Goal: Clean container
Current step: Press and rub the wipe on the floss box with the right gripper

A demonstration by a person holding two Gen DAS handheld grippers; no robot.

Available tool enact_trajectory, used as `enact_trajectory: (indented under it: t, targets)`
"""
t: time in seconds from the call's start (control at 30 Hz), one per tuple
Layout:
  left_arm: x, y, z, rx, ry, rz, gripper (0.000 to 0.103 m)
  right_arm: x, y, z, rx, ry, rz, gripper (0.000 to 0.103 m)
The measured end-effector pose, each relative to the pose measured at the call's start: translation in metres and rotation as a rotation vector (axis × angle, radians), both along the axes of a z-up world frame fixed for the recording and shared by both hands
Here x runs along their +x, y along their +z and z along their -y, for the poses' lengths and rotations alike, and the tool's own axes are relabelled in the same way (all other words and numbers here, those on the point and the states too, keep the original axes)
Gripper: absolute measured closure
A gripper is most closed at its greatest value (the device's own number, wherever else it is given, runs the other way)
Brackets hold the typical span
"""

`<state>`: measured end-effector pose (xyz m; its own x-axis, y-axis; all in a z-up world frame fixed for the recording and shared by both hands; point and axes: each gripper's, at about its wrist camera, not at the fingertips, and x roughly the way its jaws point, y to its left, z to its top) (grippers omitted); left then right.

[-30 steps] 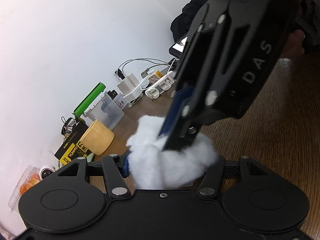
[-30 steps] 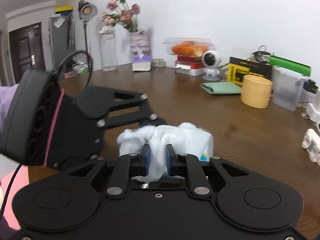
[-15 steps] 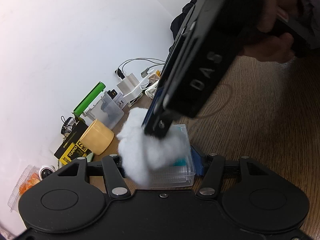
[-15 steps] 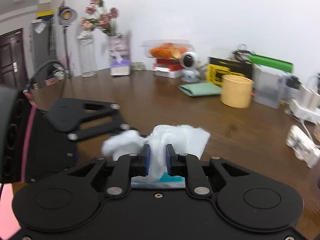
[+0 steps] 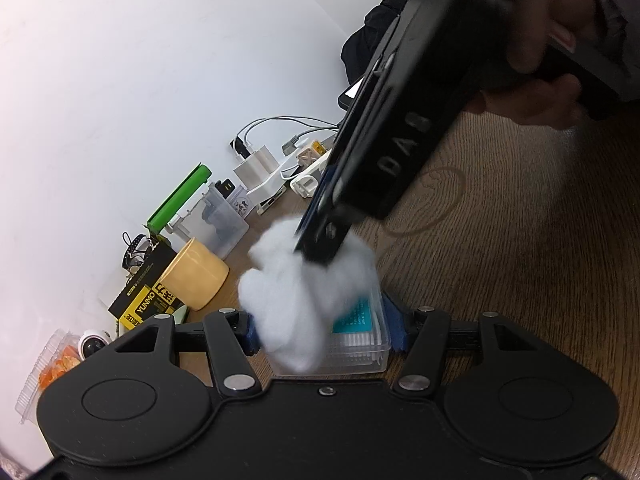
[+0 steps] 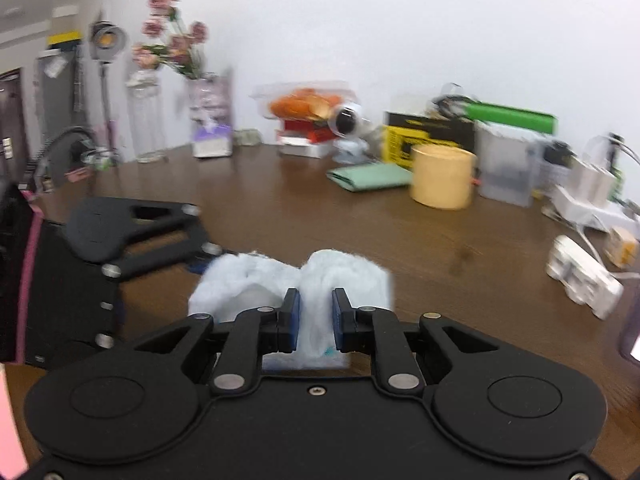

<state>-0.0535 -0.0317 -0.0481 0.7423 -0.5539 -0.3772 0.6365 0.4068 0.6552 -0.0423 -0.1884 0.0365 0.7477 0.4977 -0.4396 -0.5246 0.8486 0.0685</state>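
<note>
Two blue-padded fingers of the right gripper pinch a wad of white cloth, pressing it onto the clear plastic container. That box sits clamped between the left gripper and its blue pads, low over the brown wooden table. Beyond, a yellow cup, a green folded cloth and a white power strip lie near the wall.

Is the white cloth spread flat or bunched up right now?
Bunched: the white cloth sits crumpled on the clear container, pinched by the right gripper.
</note>
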Motion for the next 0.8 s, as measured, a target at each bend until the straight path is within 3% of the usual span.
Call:
enact_trajectory:
  t: [0.13,0.4,0.63,0.8]
  targets:
    - [-0.001,0.000,0.000,0.000,0.000,-0.001,0.047,-0.014,-0.002,-0.012,-0.043,0.061,0.047,0.085]
    - [-0.001,0.000,0.000,0.000,0.001,-0.003,0.046,-0.003,-0.005,0.007,-0.026,-0.094,0.013,0.085]
    - [0.001,0.001,0.000,0.000,0.000,-0.004,0.046,-0.012,-0.007,-0.007,-0.029,-0.001,0.078,0.085]
    - [0.001,0.001,0.000,0.000,0.000,-0.003,0.046,-0.014,-0.007,-0.008,-0.033,-0.006,0.088,0.085]
